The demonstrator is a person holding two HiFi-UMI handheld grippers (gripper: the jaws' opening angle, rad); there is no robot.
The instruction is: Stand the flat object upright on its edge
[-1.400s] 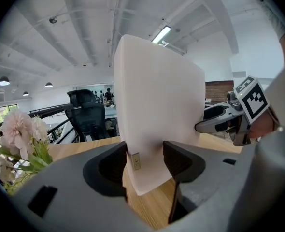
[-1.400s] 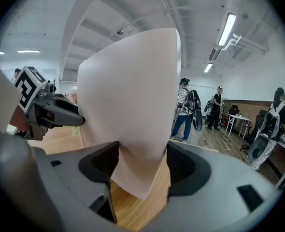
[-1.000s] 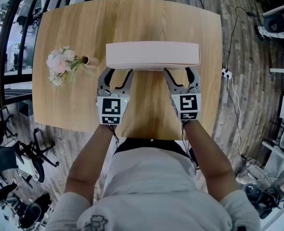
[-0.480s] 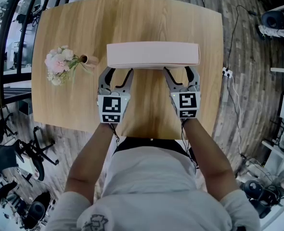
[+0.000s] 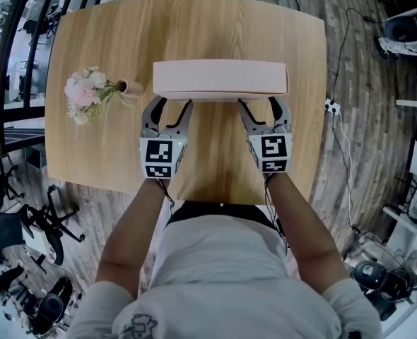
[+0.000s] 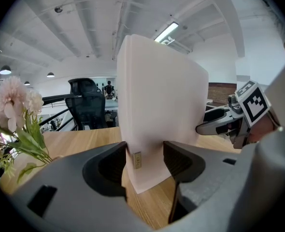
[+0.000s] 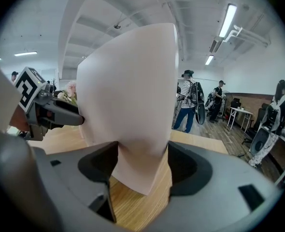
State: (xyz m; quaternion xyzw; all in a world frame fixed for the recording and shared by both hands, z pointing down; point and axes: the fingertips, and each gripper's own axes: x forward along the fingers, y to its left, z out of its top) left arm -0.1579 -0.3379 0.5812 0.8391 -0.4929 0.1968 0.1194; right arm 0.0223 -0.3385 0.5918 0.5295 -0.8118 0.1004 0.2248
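While one pink slab (image 5: 220,80) stands upright, left gripper (image 5: 172,106) and right gripper (image 5: 259,104) fingers clamp it.

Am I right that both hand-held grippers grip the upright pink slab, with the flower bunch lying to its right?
Not quite: the flower bunch lies to the left of the pink slab, as the head view shows. The rest holds.
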